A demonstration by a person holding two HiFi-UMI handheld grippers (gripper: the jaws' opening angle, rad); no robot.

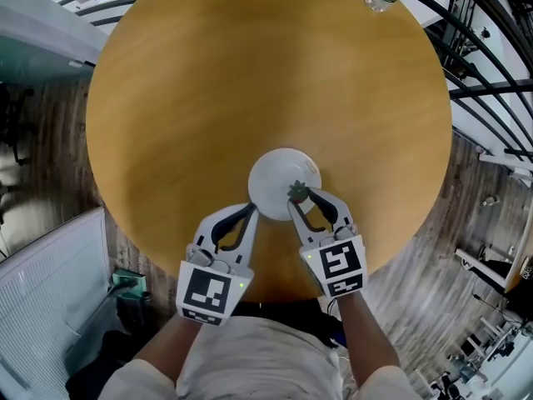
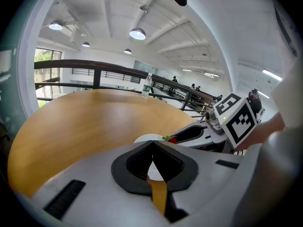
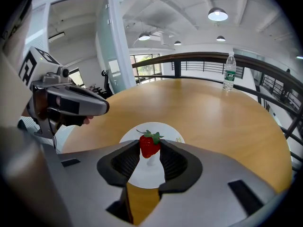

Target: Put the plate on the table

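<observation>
Two handheld grippers are seen from the head view over a round light-wood table [image 1: 208,98]. The small round white plate [image 1: 275,173] already lies on it, near the person's edge. The left gripper [image 1: 252,209] is held just beside the plate's near rim. The right gripper [image 1: 301,197] reaches over that rim with a small red, green-capped strawberry [image 1: 297,192] at its tips.

From the left gripper view, the left jaws are seen pressed together with nothing between them. This tool is best kept clear of the plate.

From the right gripper view, the strawberry is seen clamped between the pads over the plate. It is judged that the berry should be lowered close to the plate's middle before the jaws are parted slowly. That way it is neither dropped nor rolled off, and the plate is not nudged.
</observation>
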